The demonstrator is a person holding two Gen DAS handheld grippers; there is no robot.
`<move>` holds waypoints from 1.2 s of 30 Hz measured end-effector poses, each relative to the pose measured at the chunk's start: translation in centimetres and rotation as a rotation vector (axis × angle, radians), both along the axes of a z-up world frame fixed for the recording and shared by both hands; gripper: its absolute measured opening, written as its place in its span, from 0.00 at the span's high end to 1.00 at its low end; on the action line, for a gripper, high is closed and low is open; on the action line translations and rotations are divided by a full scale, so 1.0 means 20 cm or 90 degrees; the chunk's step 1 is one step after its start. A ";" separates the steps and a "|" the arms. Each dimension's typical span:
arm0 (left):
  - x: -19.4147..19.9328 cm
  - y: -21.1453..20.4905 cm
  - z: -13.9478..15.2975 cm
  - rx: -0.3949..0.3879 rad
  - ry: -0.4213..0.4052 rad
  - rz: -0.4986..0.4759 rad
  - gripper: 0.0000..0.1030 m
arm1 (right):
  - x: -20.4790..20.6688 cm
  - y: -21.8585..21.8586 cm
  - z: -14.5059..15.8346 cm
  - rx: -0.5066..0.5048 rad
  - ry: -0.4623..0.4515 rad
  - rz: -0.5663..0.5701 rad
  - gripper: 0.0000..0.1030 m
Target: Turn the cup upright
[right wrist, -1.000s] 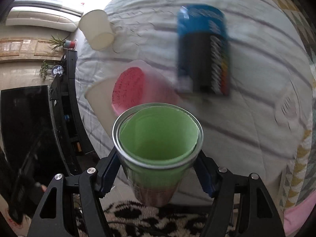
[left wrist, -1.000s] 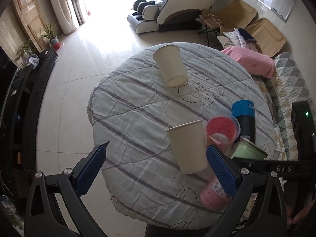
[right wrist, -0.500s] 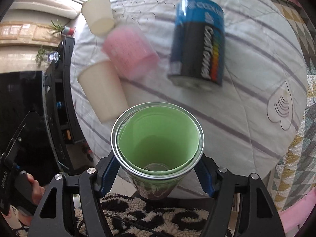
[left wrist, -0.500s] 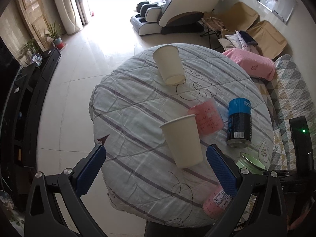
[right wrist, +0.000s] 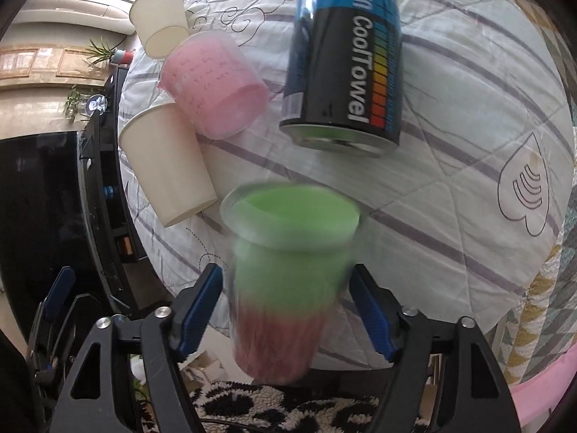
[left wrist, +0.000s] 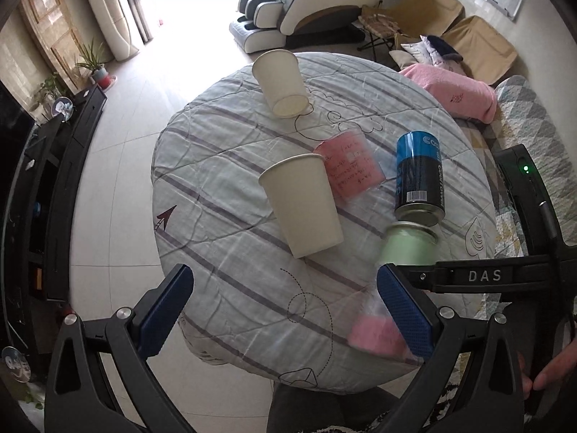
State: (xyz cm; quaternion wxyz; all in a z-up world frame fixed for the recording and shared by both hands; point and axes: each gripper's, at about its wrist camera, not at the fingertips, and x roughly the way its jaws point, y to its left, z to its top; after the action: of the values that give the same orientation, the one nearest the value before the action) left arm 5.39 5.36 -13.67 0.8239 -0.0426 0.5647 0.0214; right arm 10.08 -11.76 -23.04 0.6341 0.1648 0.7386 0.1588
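A clear cup with a green and pink lining (right wrist: 288,267) stands blurred between the fingers of my right gripper (right wrist: 288,306), mouth up, at the near edge of the round table (right wrist: 450,187). The fingers look slightly apart from its sides. In the left wrist view the same cup (left wrist: 404,252) shows at the right, behind the right gripper's black arm. My left gripper (left wrist: 285,310) is open and empty above the table's near edge. A pink-lined clear cup (left wrist: 351,166) and two paper cups (left wrist: 301,204) (left wrist: 283,84) stand upside down.
A blue and black CoolTowel can (right wrist: 346,54) stands just beyond the green cup; it also shows in the left wrist view (left wrist: 418,176). A black TV cabinet (left wrist: 54,180) lies left of the table. A sofa with a pink blanket (left wrist: 454,93) is on the right.
The right gripper has turned the green cup from facing the camera to standing upright, and its fingers have widened. The left gripper has drawn back; the pink cup went from lying open-mouthed to upside down.
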 end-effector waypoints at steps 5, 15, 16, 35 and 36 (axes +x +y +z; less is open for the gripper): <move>0.00 -0.05 0.02 -0.004 -0.007 -0.022 0.00 | -0.01 -0.05 0.04 0.020 -0.002 -0.013 0.23; 0.03 -0.31 -0.01 -0.020 0.013 -0.127 0.00 | -0.08 -0.25 0.21 0.008 -0.056 -0.087 0.23; 0.04 -0.34 -0.02 -0.022 0.020 -0.141 0.00 | -0.09 -0.28 0.22 0.007 -0.060 -0.097 0.23; 0.24 -0.76 -0.30 0.018 0.088 -0.306 0.00 | -0.19 -0.70 0.12 -0.017 -0.030 -0.269 0.23; 0.25 -0.76 -0.32 0.020 0.093 -0.304 0.00 | -0.19 -0.71 0.10 -0.016 -0.026 -0.275 0.23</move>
State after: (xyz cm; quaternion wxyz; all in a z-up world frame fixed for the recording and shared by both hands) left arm 10.41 -9.81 -20.10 0.7631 0.1064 0.6165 -0.1621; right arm 6.22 -25.94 -21.01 0.6701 0.3079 0.6753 0.0130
